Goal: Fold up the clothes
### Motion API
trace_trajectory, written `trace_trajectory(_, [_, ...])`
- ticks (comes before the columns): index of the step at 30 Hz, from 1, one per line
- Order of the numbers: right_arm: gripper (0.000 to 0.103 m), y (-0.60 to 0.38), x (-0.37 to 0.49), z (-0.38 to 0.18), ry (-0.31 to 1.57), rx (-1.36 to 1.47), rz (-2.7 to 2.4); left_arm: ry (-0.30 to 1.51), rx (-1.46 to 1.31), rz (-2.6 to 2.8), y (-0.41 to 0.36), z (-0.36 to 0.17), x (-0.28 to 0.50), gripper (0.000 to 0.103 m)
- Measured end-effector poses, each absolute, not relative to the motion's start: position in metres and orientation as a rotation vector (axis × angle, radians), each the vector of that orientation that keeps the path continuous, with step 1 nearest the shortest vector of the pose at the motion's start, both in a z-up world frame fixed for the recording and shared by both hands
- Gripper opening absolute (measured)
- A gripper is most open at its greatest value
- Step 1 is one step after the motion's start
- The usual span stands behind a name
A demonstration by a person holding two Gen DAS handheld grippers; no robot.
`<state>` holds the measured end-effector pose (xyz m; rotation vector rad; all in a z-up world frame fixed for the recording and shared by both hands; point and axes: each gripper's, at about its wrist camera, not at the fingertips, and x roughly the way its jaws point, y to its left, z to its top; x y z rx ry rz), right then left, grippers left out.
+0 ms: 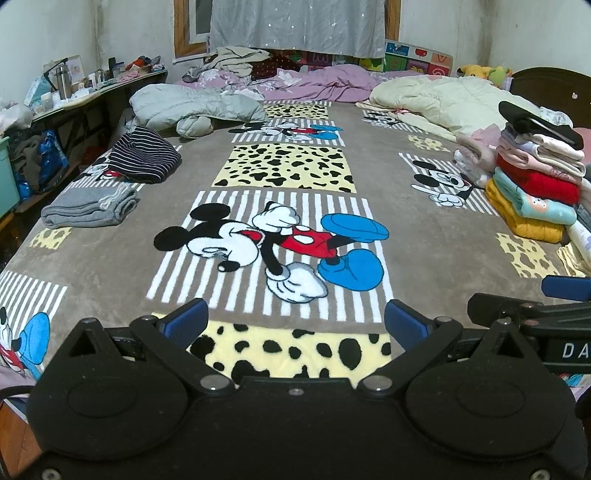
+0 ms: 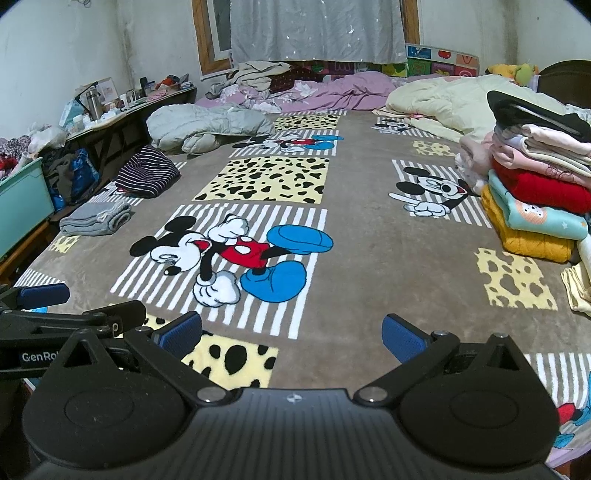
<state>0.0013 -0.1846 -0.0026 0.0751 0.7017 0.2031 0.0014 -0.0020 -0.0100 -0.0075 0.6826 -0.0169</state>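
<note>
Both grippers hover side by side over the near edge of a bed covered with a cartoon-mouse blanket (image 1: pixel 110 258). My left gripper (image 1: pixel 295 325) stands open, its blue pads wide apart with nothing between them. My right gripper (image 2: pixel 291 338) is open too and holds nothing. A tall stack of folded clothes (image 1: pixel 535 173) (image 2: pixel 535 177) rises at the right side of the bed. On the left lie a folded grey garment (image 1: pixel 88 208) (image 2: pixel 96 219) and a dark striped garment (image 1: pixel 146 155) (image 2: pixel 149 171). A grey puffer jacket (image 1: pixel 192 107) (image 2: pixel 207 123) lies farther back.
Crumpled purple bedding (image 1: pixel 314 83) and a cream quilt (image 1: pixel 443 99) fill the far end of the bed. A cluttered shelf (image 1: pixel 74 92) and a teal bin (image 2: pixel 22 206) stand along the left wall. A grey curtain (image 1: pixel 295 26) hangs at the back window.
</note>
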Motion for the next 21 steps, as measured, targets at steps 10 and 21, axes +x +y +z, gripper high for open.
trace_trajectory(10, [0.103, -0.179, 0.018, -0.014, 0.727, 0.074, 0.224, 0.719, -0.015, 0.015, 0.011, -0.022, 0.016, 0.103])
trace_trajectory(21, [0.103, -0.146, 0.061, -0.034, 0.762, 0.056, 0.312, 0.765, -0.059, 0.101, 0.054, -0.042, 0.052, 0.103])
